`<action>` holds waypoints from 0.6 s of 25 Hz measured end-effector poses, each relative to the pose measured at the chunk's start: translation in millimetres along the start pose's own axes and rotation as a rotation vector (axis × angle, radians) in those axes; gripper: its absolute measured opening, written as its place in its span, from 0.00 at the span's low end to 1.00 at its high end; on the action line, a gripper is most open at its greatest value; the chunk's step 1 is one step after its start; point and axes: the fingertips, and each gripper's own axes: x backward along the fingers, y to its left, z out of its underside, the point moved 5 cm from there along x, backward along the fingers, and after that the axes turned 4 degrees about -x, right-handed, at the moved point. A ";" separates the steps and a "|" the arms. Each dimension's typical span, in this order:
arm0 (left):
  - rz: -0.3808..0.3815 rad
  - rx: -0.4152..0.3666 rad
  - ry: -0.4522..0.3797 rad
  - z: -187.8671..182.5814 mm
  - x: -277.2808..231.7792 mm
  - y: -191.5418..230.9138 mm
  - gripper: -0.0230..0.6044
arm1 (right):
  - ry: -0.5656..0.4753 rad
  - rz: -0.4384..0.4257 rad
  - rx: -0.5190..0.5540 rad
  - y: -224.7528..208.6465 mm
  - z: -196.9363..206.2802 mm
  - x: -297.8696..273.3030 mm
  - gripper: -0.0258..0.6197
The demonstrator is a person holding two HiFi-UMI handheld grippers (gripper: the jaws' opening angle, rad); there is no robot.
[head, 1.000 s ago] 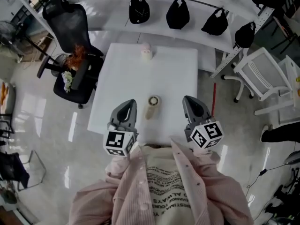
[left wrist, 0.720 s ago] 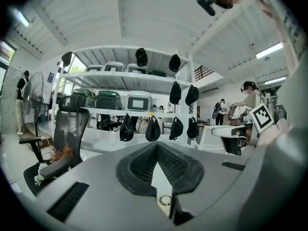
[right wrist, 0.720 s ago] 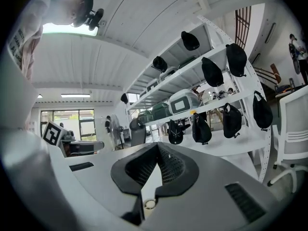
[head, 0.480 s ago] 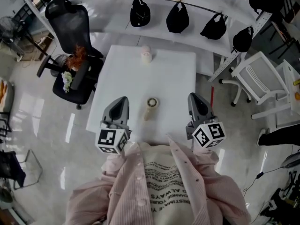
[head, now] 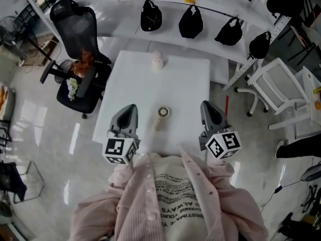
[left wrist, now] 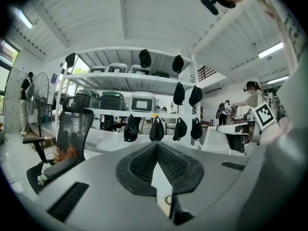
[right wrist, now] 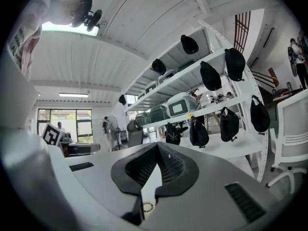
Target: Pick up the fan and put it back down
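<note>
A small cream hand fan [head: 161, 117] lies flat on the white table [head: 185, 84], its round head pointing away from me, near the front edge. My left gripper [head: 129, 108] hovers to the fan's left and my right gripper [head: 206, 105] to its right, each a hand's width from it. Neither touches the fan. Both are shut with nothing between the jaws. In the left gripper view the left gripper [left wrist: 157, 146] points level toward the shelves, its pads meeting at the tip. The right gripper [right wrist: 156, 146] looks the same in the right gripper view.
A small pink and white object [head: 157, 60] stands at the table's far edge. A black office chair [head: 75, 29] holding flowers is at the left, a white chair [head: 276, 87] at the right. Black bags [head: 190, 21] hang along the shelf behind the table.
Both grippers have drawn slightly apart and risen a little, the left one shifting leftward. The fan has not moved.
</note>
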 end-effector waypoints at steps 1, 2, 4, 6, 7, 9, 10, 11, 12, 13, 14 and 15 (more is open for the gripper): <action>-0.001 -0.002 -0.001 0.3 -0.1 0.5 0.04 | -0.001 0.000 0.002 0.1 -0.1 -0.1 0.04; -0.002 -0.004 -0.005 0.3 0.0 1.2 0.04 | -0.001 0.001 0.003 0.4 -0.1 -0.1 0.04; -0.003 -0.005 -0.001 0.4 0.4 1.7 0.04 | -0.002 0.002 0.006 0.9 -0.1 -0.1 0.04; 0.000 -0.006 0.010 0.9 0.6 1.5 0.04 | -0.003 0.003 0.008 1.1 -0.7 -0.3 0.04; 0.001 -0.006 0.014 1.6 0.8 1.6 0.04 | -0.003 0.004 0.009 1.5 -1.0 -0.5 0.04; 0.003 -0.007 0.018 2.9 1.4 2.0 0.04 | -0.004 0.004 0.009 2.7 -1.0 -0.8 0.04; 0.003 -0.007 0.017 2.9 1.6 2.2 0.04 | -0.005 0.003 0.010 3.2 -0.9 -1.0 0.04; 0.005 -0.007 0.014 2.5 1.7 2.3 0.04 | -0.005 0.003 0.010 3.5 -1.0 -1.3 0.04; 0.006 -0.006 0.011 2.0 1.5 2.4 0.04 | -0.005 0.003 0.010 3.7 -1.5 -1.7 0.04; 0.007 -0.007 0.009 1.4 1.1 2.7 0.04 | -0.006 0.004 0.010 3.7 -2.3 -2.0 0.04; 0.007 -0.009 0.006 1.1 0.7 3.1 0.04 | -0.007 0.004 0.009 3.6 -3.1 -2.2 0.04; 0.007 -0.009 0.003 1.4 0.4 3.7 0.04 | -0.008 0.006 0.009 3.4 -3.8 -2.3 0.04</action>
